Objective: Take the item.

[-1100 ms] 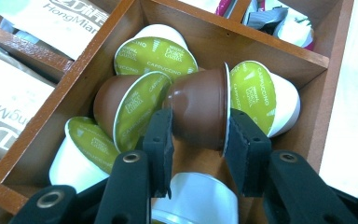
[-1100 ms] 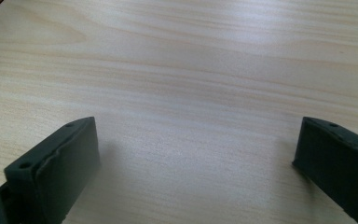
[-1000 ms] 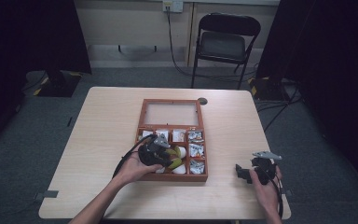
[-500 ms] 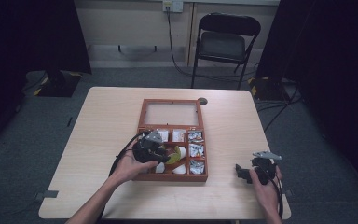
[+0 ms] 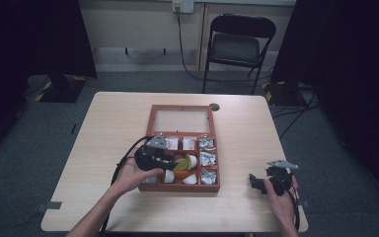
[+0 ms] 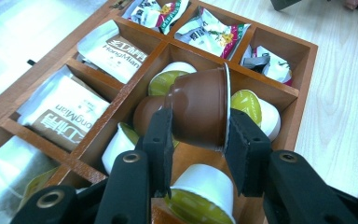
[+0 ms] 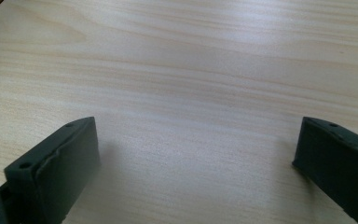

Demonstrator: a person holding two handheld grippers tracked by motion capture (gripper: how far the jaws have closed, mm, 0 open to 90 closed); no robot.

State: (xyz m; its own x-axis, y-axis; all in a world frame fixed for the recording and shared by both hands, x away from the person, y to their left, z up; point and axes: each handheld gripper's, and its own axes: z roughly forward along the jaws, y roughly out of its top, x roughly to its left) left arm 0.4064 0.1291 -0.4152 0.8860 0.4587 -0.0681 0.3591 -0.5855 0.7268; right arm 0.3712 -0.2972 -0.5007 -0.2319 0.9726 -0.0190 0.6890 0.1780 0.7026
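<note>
Close up, left claw (image 6: 196, 140) clamped on brown capsule (image 6: 200, 112), overhead half hidden, right claw (image 7: 196, 172) wide, empty.

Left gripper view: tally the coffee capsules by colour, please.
brown capsule, clamped in the left claw: 1
white capsules with green lids, lying in the box compartment: 4
Total: 5

Glossy brown plastic capsule (image 6: 200, 109); matt wooden box (image 6: 286, 95).
</note>
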